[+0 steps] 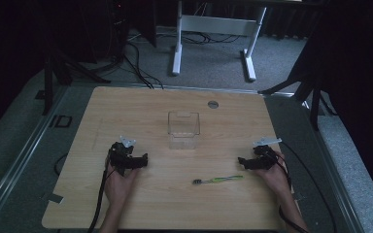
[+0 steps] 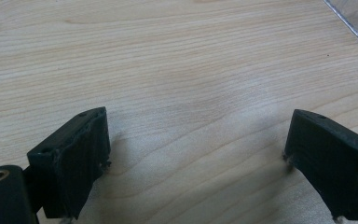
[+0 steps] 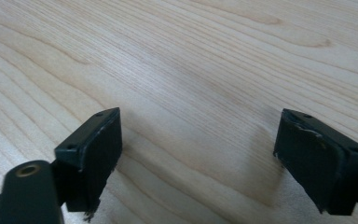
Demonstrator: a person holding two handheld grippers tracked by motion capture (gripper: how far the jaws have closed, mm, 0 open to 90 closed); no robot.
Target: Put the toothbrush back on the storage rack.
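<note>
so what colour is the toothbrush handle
Yellow-green, with a dark head; the toothbrush shows best in the high view.

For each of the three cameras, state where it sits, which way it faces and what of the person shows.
High view: above the person's side, facing forward and down on the light wooden table; forearms, left gripper and right gripper show.
Left gripper view: on the left gripper, facing the tabletop; open jaws.
Right gripper view: on the right gripper, likewise.
Shared: the clear plastic box.
</note>
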